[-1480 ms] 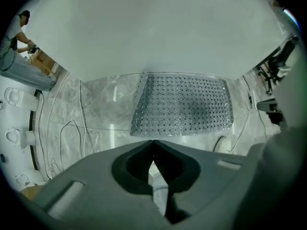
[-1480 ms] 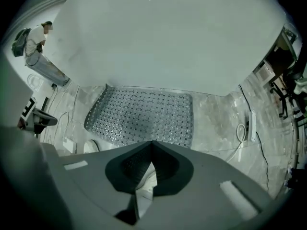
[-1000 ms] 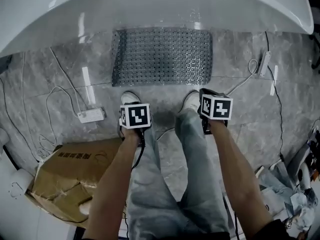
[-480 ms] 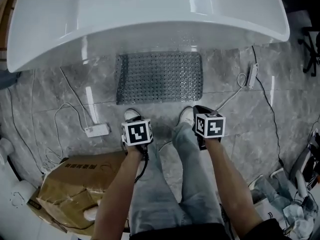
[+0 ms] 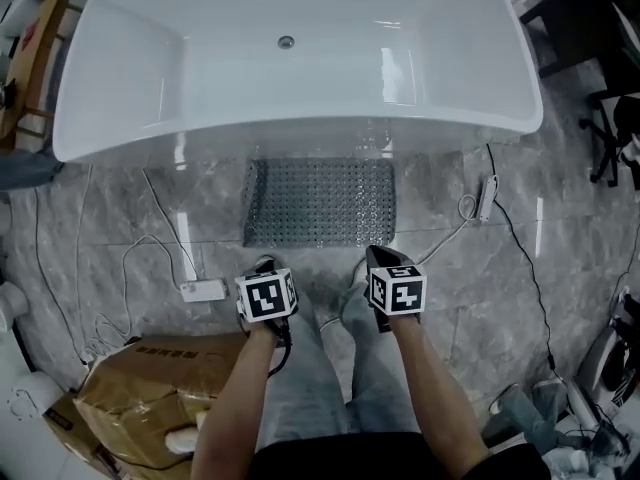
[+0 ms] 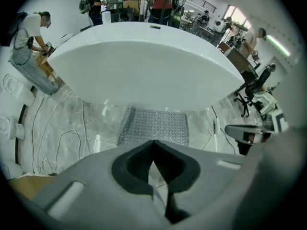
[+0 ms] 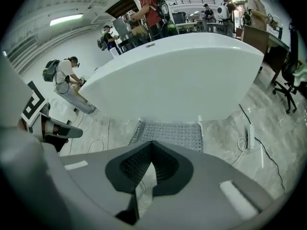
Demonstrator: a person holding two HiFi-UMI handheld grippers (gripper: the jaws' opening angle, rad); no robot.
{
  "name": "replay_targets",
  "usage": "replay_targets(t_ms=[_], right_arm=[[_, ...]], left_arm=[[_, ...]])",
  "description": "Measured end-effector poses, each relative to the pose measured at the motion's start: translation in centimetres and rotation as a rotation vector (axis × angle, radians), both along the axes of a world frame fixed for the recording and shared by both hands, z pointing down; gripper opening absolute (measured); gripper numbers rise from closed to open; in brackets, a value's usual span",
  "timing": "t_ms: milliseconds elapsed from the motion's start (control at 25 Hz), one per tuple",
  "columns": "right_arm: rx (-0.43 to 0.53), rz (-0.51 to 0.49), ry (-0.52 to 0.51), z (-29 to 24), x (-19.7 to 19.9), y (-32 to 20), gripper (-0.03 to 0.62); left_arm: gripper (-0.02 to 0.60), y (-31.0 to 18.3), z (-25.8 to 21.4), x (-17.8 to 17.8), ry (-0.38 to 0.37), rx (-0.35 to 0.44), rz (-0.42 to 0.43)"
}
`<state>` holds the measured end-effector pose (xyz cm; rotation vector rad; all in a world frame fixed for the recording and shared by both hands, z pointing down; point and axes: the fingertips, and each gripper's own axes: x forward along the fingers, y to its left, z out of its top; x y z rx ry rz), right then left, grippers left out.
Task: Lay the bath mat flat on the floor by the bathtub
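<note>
The grey, hole-patterned bath mat [image 5: 320, 203] lies flat on the marble floor against the white bathtub [image 5: 300, 133]. My left gripper [image 5: 262, 265] and right gripper [image 5: 378, 255] hang side by side above the person's shoes, short of the mat's near edge and not touching it. Both are shut with nothing between the jaws. In the left gripper view the shut left gripper [image 6: 153, 143] points at the mat [image 6: 153, 126] below the tub wall [image 6: 144, 66]. The right gripper view shows the same: right gripper [image 7: 152, 143], mat [image 7: 170, 134], tub [image 7: 177, 75].
A cardboard box [image 5: 150, 388] sits at the lower left. A white power strip [image 5: 205, 290] with cables lies left of the mat, another strip [image 5: 487, 198] to its right. An office chair [image 5: 610, 118] stands at the far right. People stand beyond the tub.
The view has risen and pulled back, so the whole tub now shows. Both grippers stay shut and sit farther from the mat, which has not moved.
</note>
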<state>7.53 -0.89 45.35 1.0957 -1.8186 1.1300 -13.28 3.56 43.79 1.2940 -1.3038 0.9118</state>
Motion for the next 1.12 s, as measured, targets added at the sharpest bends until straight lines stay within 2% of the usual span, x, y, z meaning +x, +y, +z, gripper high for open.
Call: replay_targets(t_ms=[360,640,840,1120], right_arm=[[0.127,0.047,-0.077,-8.8,-1.1,-2.7,0.006],[0.257,0.042,-0.121,-16.1,-1.9,-4.9,0.006],[0.305,0.068,-0.200,-20.0,-3.4,-6.2,0.006],[0.409,0.050,-0.289,-25.4,-6.0,-8.2,0.006]], left_arm=[[0.006,-1.4,-8.8,-0.2,-0.004,0.141,-0.025],[0.006,-3.8,-17.0,0.0,0.008,0.373,-0.066],[0.005,-5.2,-21.5,0.6,0.039,0.462,-0.068],[0.005,-7.8,-26.6,0.4,0.057,0.570,-0.090]])
